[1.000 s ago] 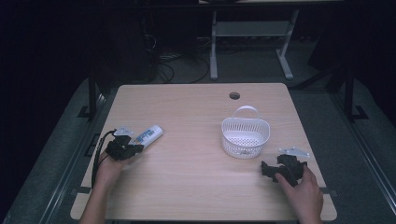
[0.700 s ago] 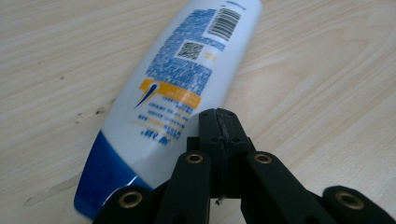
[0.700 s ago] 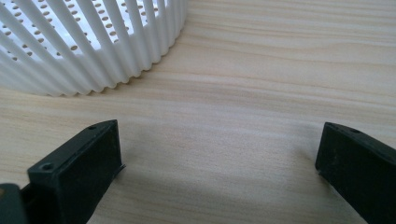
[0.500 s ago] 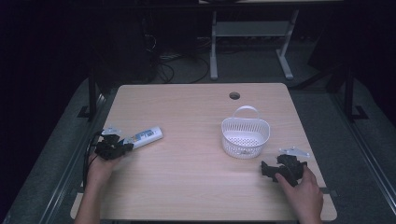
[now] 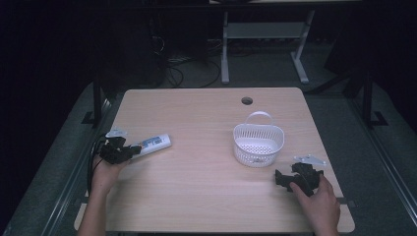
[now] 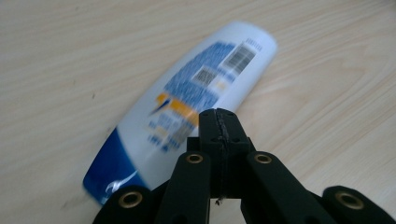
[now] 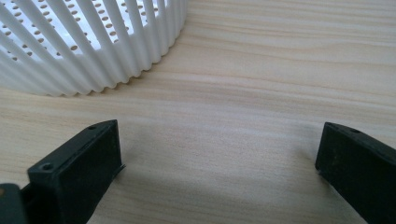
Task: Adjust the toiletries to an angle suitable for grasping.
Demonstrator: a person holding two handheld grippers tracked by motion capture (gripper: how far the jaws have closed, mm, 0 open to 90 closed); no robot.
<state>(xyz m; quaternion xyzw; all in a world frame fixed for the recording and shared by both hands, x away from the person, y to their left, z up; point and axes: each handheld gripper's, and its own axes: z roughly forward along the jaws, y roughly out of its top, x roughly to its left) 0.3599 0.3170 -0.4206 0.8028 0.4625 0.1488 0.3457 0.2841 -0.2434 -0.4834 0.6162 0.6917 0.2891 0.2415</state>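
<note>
A white bottle with a blue label and blue cap end [image 5: 153,143] [image 6: 187,107] lies flat on the wooden table [image 5: 206,196] at the left. My left gripper [image 5: 123,152] [image 6: 220,116] sits at the bottle's near end, jaws pressed together with nothing between them, tips resting beside the bottle. A white slotted basket [image 5: 258,142] [image 7: 84,42] with a handle stands right of the middle. My right gripper [image 5: 280,178] [image 7: 219,158] rests low over the table just in front of the basket, jaws wide apart over bare wood.
A round cable hole [image 5: 247,101] lies near the table's far edge. A person's hand [image 5: 322,204] holds the right gripper near the front right corner. Black cable [image 5: 93,162] trails off the left edge. Dark floor and a desk frame [image 5: 265,34] lie beyond.
The left gripper has drawn back toward the table's left edge, away from the bottle's middle to its near end. The right gripper and basket have stayed put.
</note>
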